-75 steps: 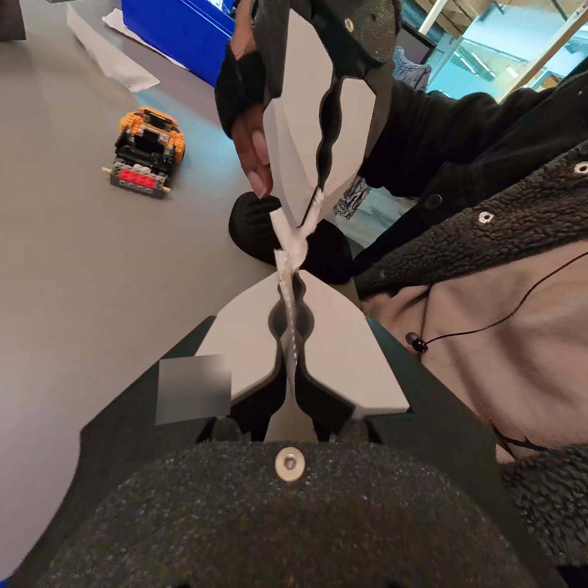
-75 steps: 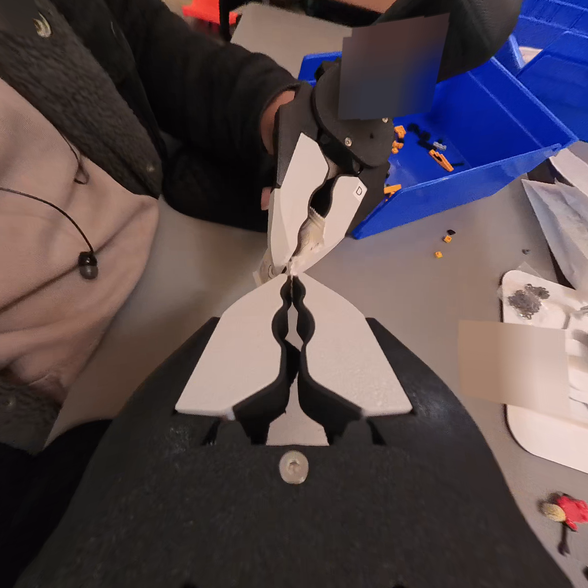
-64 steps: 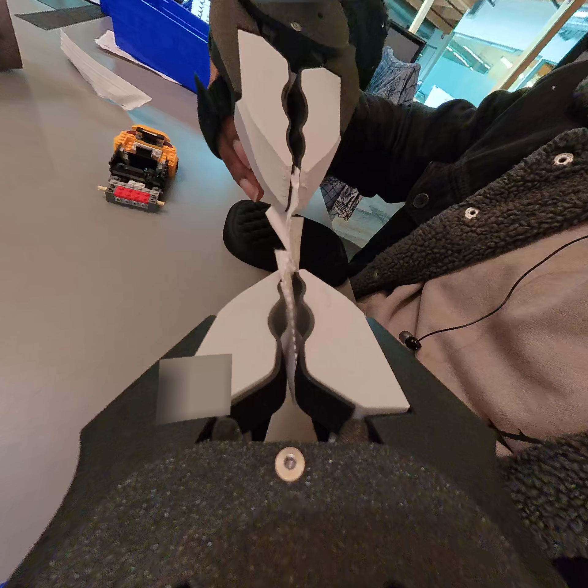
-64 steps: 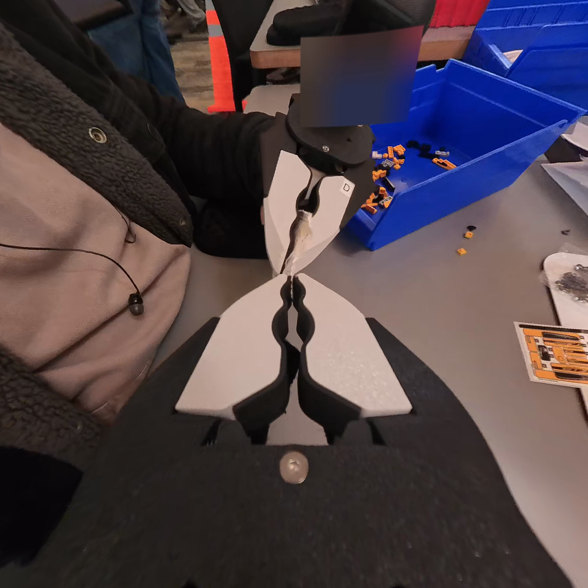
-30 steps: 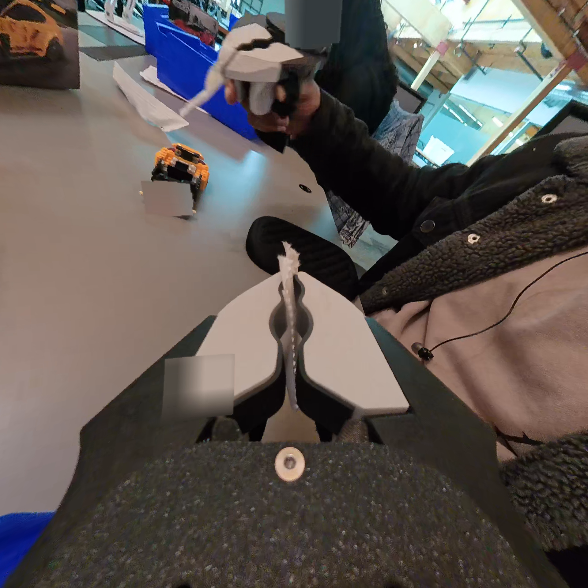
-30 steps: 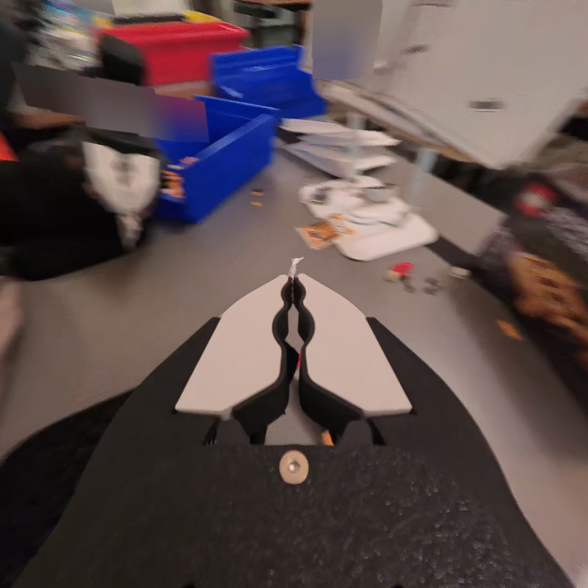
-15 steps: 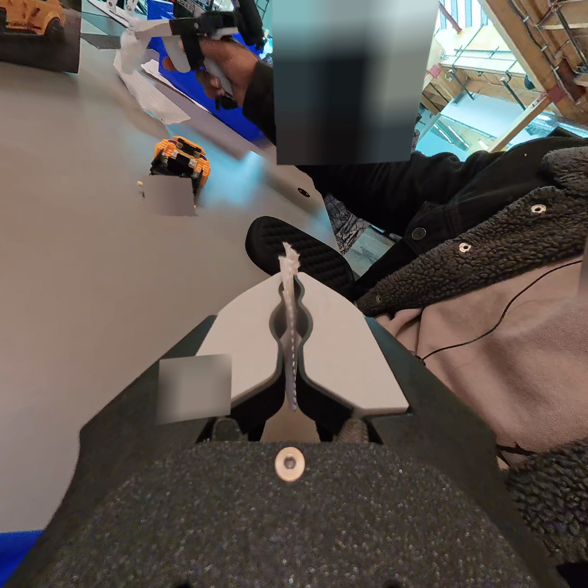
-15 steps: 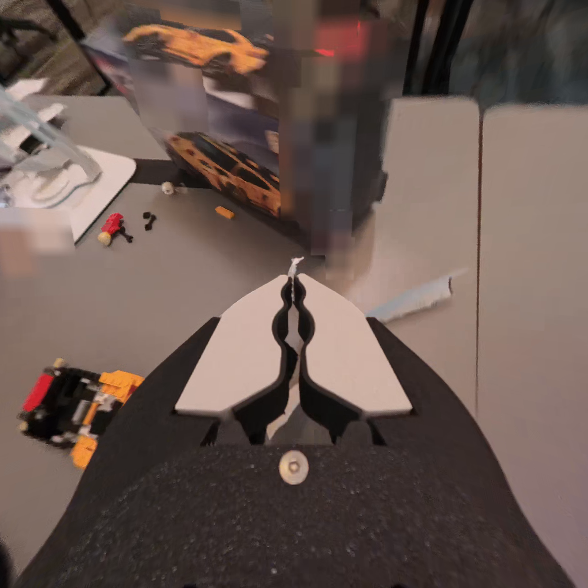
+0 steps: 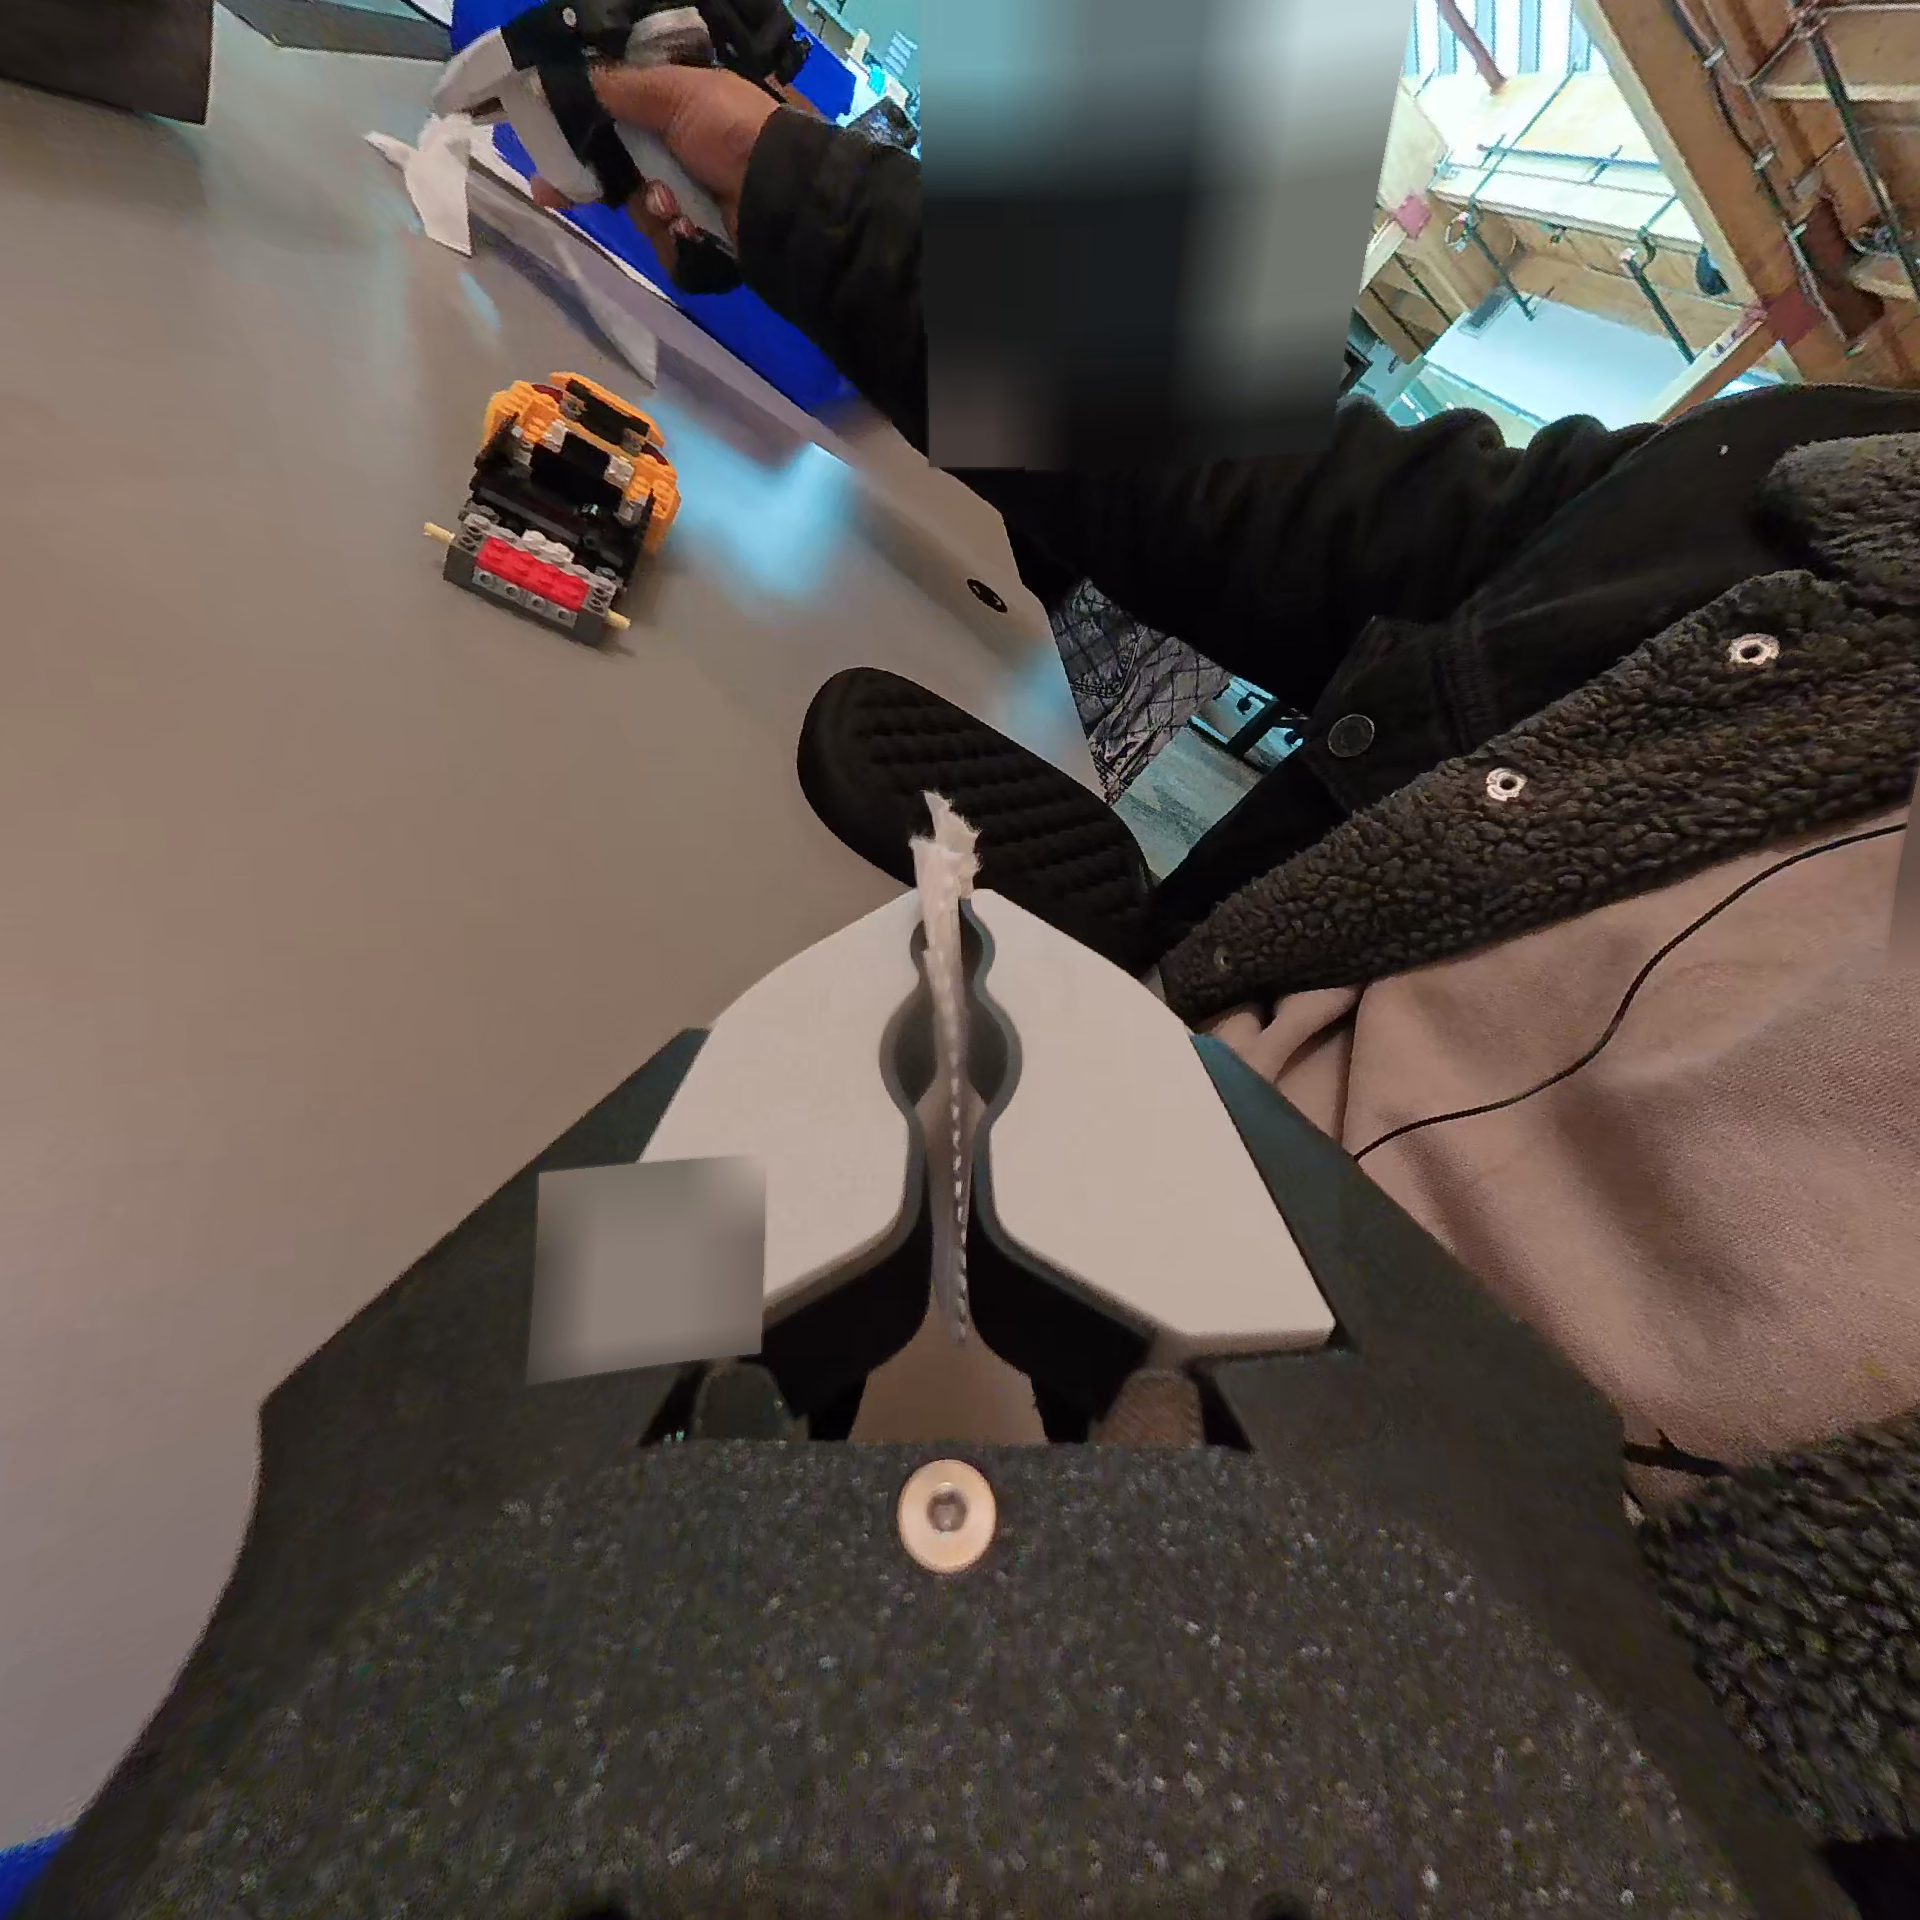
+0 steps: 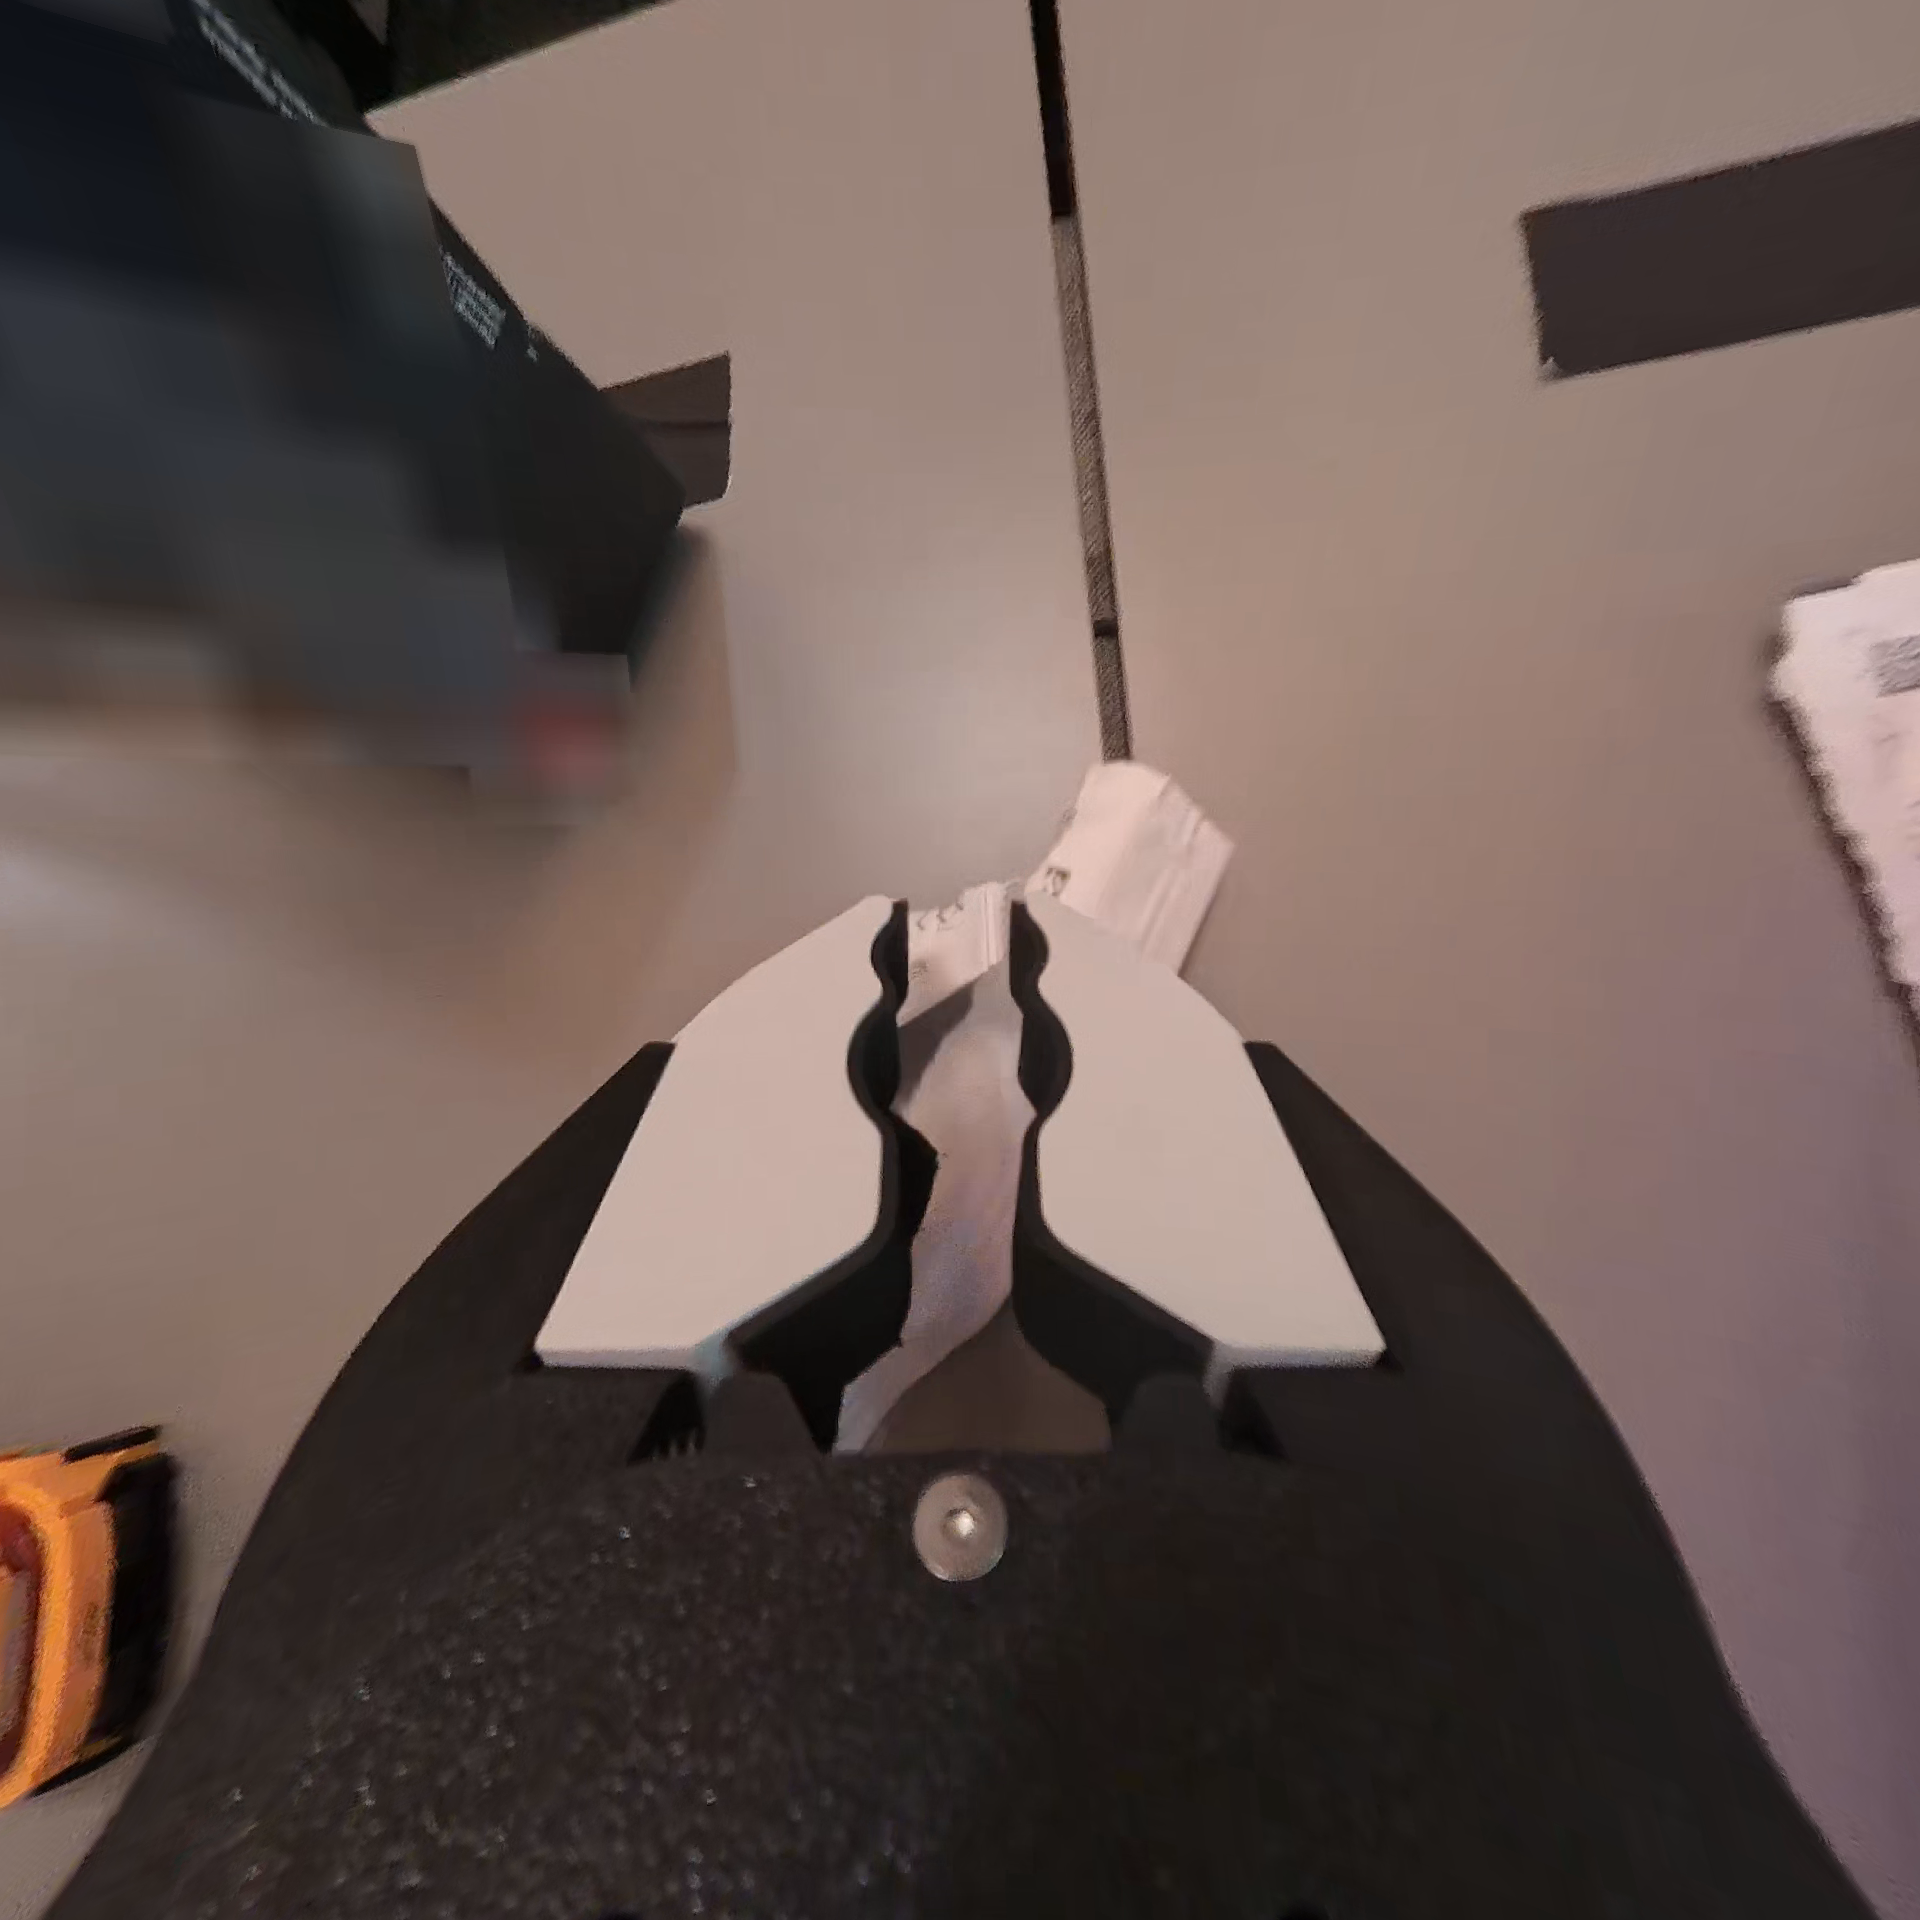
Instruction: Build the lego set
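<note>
A part-built orange and black lego car [image 9: 561,499] stands on the grey table [image 9: 260,831]; its edge also shows in the right wrist view [image 10: 73,1579]. My left gripper [image 9: 945,904] is shut on a torn white paper strip [image 9: 951,1091], held near the table's edge in front of the person's jacket. My right gripper [image 10: 954,914] is open low over the table, and a torn white paper bag piece [image 10: 1127,862] lies loose between and beyond its fingertips. The right gripper also shows far off in the left wrist view [image 9: 520,83], above that white paper scrap [image 9: 436,177].
A dark box [image 10: 312,416] stands left of the right gripper. Another white paper bag [image 10: 1860,748] lies at the right edge. A blue bin [image 9: 727,301] sits behind the car. A black textured pad [image 9: 966,790] lies at the table's edge beyond the left gripper. Spacing between my two grippers at the tips: around 60 centimetres.
My right gripper has swung down to the table beside the box and opened, letting go of its paper piece. My left gripper still holds its strip in the same place.
</note>
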Demonstrator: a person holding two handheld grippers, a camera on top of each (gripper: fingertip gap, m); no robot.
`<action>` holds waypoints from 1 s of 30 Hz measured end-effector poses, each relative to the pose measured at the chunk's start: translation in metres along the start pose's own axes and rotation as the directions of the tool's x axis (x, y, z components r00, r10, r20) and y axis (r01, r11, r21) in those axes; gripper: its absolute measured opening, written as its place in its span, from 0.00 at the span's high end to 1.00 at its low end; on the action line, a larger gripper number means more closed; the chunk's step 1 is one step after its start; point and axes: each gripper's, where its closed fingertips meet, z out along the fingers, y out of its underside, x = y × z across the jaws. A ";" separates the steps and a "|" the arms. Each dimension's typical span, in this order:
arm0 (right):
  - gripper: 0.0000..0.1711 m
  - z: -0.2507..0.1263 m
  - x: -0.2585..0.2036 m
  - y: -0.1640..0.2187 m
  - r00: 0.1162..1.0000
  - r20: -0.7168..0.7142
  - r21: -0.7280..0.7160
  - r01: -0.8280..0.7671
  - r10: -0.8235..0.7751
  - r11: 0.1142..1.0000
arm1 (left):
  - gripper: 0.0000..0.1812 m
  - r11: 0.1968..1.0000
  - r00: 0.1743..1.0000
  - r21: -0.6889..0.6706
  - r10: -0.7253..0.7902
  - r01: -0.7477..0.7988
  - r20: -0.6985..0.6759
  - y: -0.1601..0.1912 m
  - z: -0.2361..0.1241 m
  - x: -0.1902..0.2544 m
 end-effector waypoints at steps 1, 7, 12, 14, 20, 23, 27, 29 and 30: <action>0.88 -0.002 0.004 -0.005 1.000 -0.021 0.024 0.021 -0.021 0.999 | 1.00 1.000 1.000 0.003 -0.001 0.001 0.001 0.000 0.000 0.000; 0.77 -0.034 -0.015 -0.031 0.970 -0.087 0.185 0.238 -0.225 0.954 | 1.00 0.998 1.000 0.055 0.004 -0.005 0.015 -0.008 -0.004 -0.002; 0.78 -0.082 -0.186 -0.003 0.796 0.246 0.355 0.457 -0.553 0.816 | 1.00 0.996 0.999 0.084 0.037 -0.037 0.007 -0.013 -0.005 0.003; 0.78 -0.108 -0.271 0.040 0.623 0.415 0.408 0.524 -0.663 0.748 | 1.00 0.992 0.996 0.088 0.086 -0.086 0.004 -0.014 -0.004 0.008; 0.80 -0.185 -0.455 0.188 0.045 0.611 0.606 0.616 -0.791 0.504 | 1.00 0.966 0.971 0.098 0.237 -0.237 0.010 -0.018 -0.001 0.026; 0.82 -0.190 -0.495 0.226 -0.043 0.629 0.627 0.618 -0.776 0.474 | 1.00 0.960 0.967 0.120 0.254 -0.254 0.013 -0.022 -0.002 0.029; 0.96 -0.185 -0.514 0.226 -0.032 0.645 0.644 0.561 -0.764 0.520 | 1.00 0.949 0.962 0.159 0.273 -0.274 0.027 -0.028 -0.008 0.031; 0.97 -0.187 -0.516 0.223 -0.040 0.661 0.644 0.543 -0.749 0.540 | 1.00 0.941 0.957 0.177 0.288 -0.288 0.022 -0.030 -0.010 0.033; 0.97 -0.189 -0.516 0.223 -0.053 0.669 0.645 0.537 -0.742 0.544 | 1.00 0.937 0.953 0.181 0.302 -0.300 0.019 -0.030 -0.011 0.035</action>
